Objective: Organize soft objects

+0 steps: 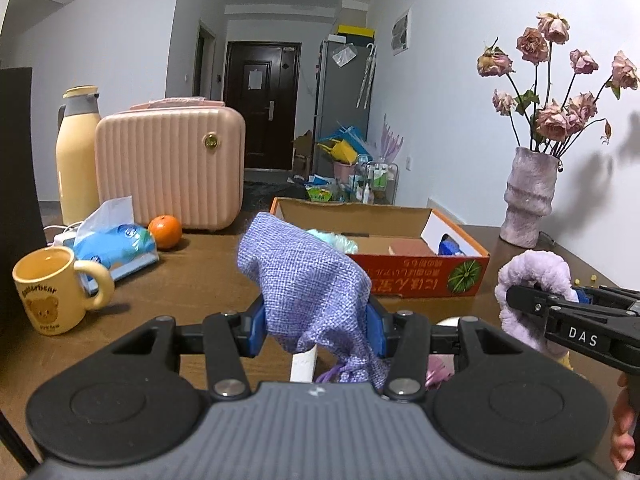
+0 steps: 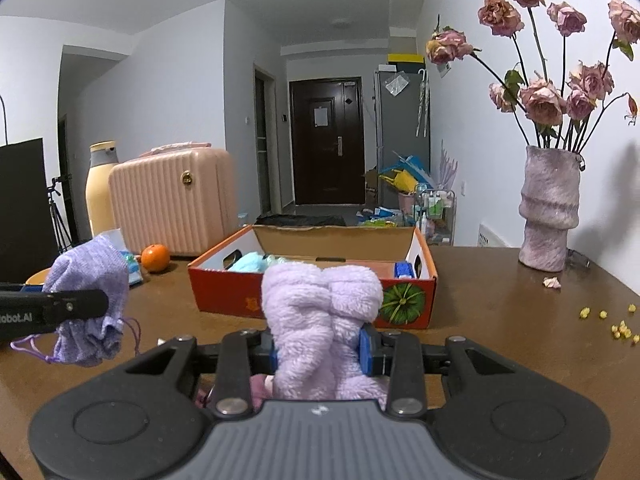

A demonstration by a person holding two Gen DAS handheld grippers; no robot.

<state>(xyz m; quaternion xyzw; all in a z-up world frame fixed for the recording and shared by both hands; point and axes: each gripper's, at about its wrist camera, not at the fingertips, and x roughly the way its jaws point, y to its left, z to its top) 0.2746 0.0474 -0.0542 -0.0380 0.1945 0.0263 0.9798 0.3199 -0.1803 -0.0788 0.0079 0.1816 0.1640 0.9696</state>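
Both grippers are up over the brown table (image 2: 500, 300) and both are loaded; the left gripper (image 1: 316, 320) has its fingers pinching a lavender woven drawstring pouch (image 1: 304, 280), the cloth bulging up between the blue pads and its cords dangling below; from the right wrist view the same pouch hangs off to the left, clear of the table top, with the purple cord loops trailing under it; the right gripper (image 2: 320, 350) has its fingers squeezed tight on a fluffy lilac plush piece (image 2: 320, 312), which puffs out above and below the pads; in the left wrist view that plush curls round the black finger tip at the right edge, and part of a hand (image 1: 624, 432) shows at the lower right corner; straight ahead sits the open orange cardboard box (image 2: 224, 296) with the pumpkin print on its front, resting on the table beyond both grippers; inside it a pale teal fluffy item (image 2: 250, 262) lies near the left end and a small blue object (image 2: 402, 270) near the right wall; off to the left stand a yellow bear mug (image 1: 52, 292), a tissue pack (image 1: 116, 244), an orange (image 1: 165, 232), a pink ribbed case (image 1: 168, 164) and a cream flask (image 1: 78, 152); on the right, a textured vase (image 2: 550, 212) of dried roses, with small yellow crumbs (image 2: 616, 326) scattered on the table near it.
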